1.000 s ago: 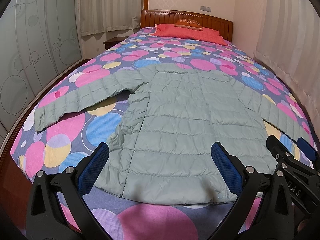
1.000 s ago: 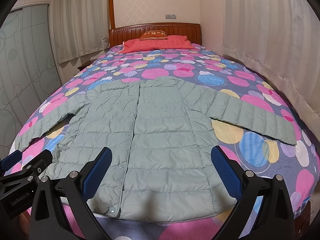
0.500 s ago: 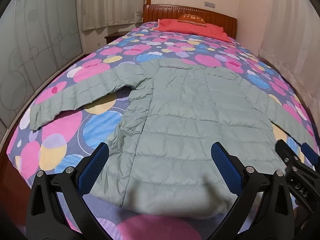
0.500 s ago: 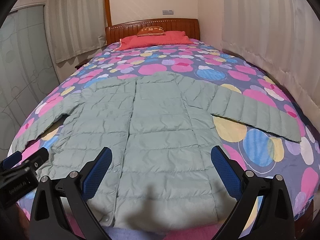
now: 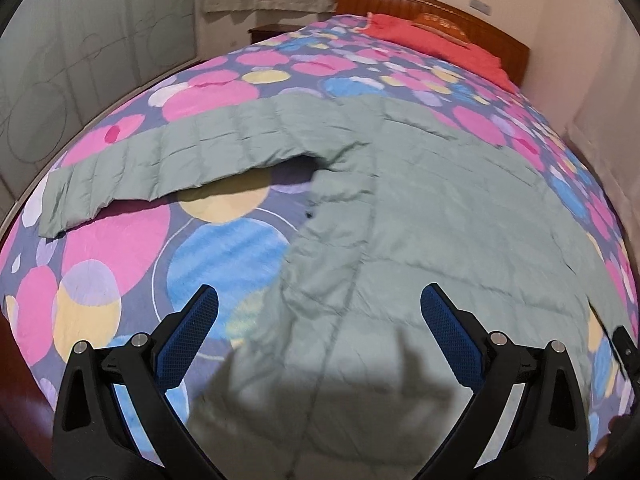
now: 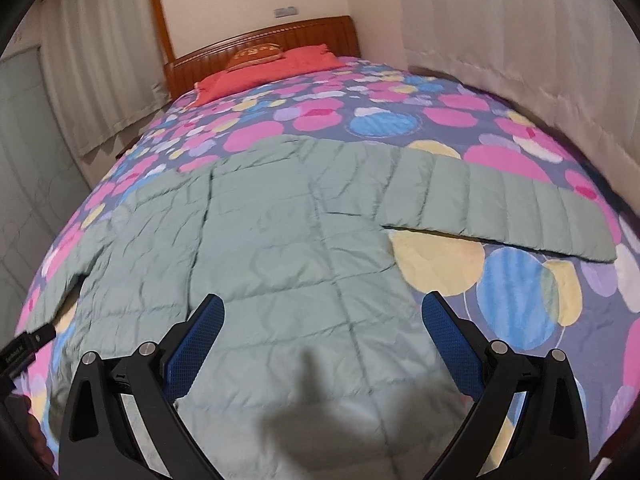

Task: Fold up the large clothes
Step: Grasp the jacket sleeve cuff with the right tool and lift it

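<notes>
Both my grippers have dropped closer to the quilted jacket (image 5: 420, 220); left gripper (image 5: 318, 334) and right gripper (image 6: 322, 334) gape empty, each view showing one different sleeve.

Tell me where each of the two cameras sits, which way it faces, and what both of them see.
Left wrist: rides the left gripper, faces the headboard over the jacket's left sleeve; open blue pads show.
Right wrist: rides the right gripper, faces the same way over the right sleeve; open pads show, the other gripper at the left edge.
Shared: the green jacket, spotted bedspread, red pillows.
</notes>
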Demonstrator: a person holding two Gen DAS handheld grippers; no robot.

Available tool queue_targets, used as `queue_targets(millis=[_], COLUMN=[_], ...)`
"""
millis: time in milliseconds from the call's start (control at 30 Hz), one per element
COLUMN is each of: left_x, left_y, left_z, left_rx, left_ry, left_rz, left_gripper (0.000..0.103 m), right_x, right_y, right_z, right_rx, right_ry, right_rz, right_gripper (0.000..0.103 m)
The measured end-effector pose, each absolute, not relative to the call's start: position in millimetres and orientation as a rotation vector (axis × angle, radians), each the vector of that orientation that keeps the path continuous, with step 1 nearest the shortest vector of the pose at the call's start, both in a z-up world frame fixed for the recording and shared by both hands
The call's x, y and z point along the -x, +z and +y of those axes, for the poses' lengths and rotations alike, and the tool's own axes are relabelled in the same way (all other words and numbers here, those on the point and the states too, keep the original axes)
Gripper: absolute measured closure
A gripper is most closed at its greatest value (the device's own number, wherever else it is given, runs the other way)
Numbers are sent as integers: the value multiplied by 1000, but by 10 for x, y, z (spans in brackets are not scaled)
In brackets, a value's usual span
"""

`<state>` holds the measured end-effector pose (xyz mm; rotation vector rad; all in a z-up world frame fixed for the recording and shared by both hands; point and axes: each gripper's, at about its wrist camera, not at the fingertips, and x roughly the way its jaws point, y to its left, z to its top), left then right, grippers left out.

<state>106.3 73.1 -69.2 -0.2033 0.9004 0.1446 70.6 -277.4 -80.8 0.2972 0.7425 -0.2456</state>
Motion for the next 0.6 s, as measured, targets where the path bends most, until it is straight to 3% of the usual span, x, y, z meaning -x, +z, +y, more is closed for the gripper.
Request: queue_targets(millis=[67, 133, 300, 333, 400, 433, 600], left_x=[-1125, -1184, -1308, -1326, -1350, -1356, -1386], left_y=[-715, -748, -878, -903, -939, -951, -1036], left_z=[773, 813, 908, 926, 963, 967, 1061], left_rx=[207, 215, 236, 239, 248, 248, 260], left_ry=[154, 167, 188, 195, 208, 215, 260], left_rz=[903, 911, 943, 948, 951, 953, 967], left_gripper=[4, 17, 20, 20, 20, 20, 29], right_x=[-730, -735, -674, -663, -581, -526, -220], right_y=[-826, -852, -960, -984, -1065, -1134, -1347], right_z=[-2919, -3130, -3724, -3818, -4106, -4299, -4917], right_rx=[-338, -399, -526, -543, -604, -655, -853], right_ry=[-248, -265, -350, -366, -416, -449, -524], right_rz=[735, 720, 682, 679, 673, 681, 603], right_gripper=[5, 5, 7, 9, 40, 44, 43])
